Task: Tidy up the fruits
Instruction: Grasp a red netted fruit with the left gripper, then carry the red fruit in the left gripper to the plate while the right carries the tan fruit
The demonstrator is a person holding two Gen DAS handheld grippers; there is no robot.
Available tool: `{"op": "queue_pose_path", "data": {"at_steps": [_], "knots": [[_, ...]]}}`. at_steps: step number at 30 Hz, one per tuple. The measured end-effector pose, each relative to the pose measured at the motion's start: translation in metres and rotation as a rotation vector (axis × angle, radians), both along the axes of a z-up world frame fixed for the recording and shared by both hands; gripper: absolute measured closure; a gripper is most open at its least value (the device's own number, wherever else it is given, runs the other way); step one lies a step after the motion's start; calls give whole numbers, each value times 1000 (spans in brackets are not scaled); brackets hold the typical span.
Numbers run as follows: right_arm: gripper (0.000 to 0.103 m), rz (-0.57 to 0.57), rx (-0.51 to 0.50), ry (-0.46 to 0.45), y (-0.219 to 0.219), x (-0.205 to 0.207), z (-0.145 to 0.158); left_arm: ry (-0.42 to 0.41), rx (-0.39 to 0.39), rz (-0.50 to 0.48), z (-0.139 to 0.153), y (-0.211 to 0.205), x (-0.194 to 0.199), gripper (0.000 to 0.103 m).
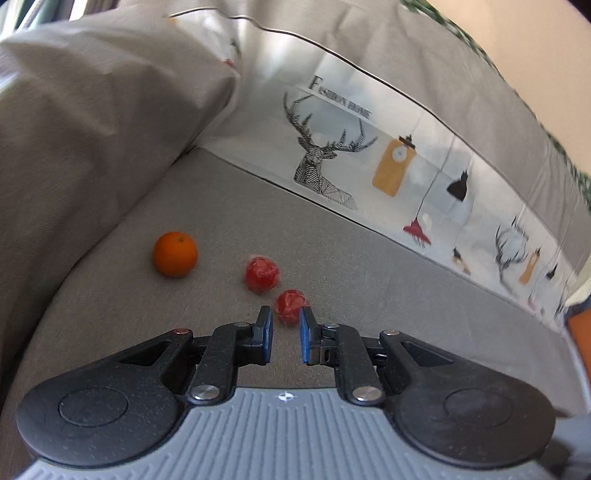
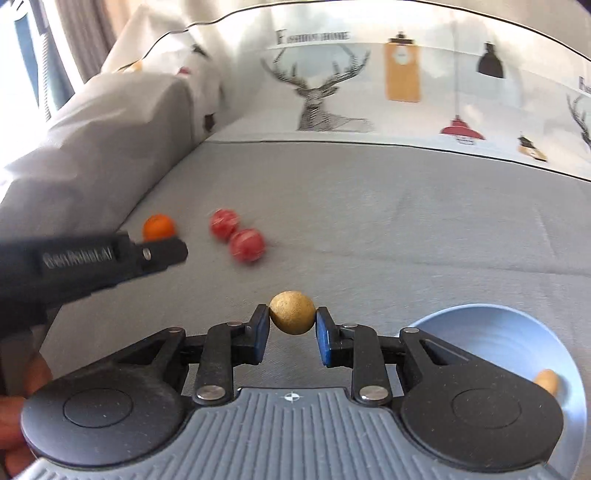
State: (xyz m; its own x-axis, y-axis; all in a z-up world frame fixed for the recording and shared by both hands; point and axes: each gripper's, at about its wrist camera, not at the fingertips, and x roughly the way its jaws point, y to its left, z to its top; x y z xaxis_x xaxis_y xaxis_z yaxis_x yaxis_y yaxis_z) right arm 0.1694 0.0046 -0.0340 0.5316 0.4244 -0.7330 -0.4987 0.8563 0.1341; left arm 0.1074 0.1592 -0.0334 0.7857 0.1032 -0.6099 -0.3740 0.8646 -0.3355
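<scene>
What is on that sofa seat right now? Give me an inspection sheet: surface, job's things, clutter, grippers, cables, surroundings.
Surface: grey sofa seat, fabric, lightly creased.
Job's things: orange near the grey cushion; two red fruits side by side on the seat; golden-brown fruit; blue bowl at lower right with one tan item inside.
Clutter: nothing seen.
Grippers: left gripper jaws narrowly apart with nothing between them, the near red fruit just beyond its tips; right gripper shut on the golden-brown fruit.
Cables: nothing seen.
Surroundings: backrest cover printed with deer and lamps; curtain at upper left.
</scene>
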Motion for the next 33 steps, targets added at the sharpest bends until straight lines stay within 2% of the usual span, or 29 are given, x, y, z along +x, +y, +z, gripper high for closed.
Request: {"op": "queue_pose_path", "data": {"at_steps": [4, 6, 11, 17, 19, 20, 21, 26, 30, 33], "knots": [[75, -40, 36, -1, -18, 12, 7, 22, 61, -41, -9, -11, 18, 74], [75, -58, 50, -10, -27, 15, 13, 29, 91, -47, -13, -14, 27, 65], [75, -85, 76, -20, -42, 22, 19, 69, 129, -62, -28, -20, 52, 56], [75, -77, 90, -23, -44, 22, 21, 111, 187, -58, -42, -25, 72, 57], [75, -74, 88, -25, -44, 22, 22, 114, 206, -59, -44, -26, 73, 64], [75, -74, 88, -26, -45, 21, 23, 110, 210, -67, -43, -26, 72, 72], [75, -74, 87, -28, -46, 21, 24, 102, 218, -74, -42, -27, 71, 72], [75, -92, 92, -60, -51, 20, 33, 54, 285, -103, -26, -40, 49, 72], [75, -103, 118, -120, -59, 10, 44, 11, 279, -116, -5, -51, 19, 72], [75, -102, 125, -170, -67, -2, 55, -34, 238, -118, 12, -58, -9, 72]]}}
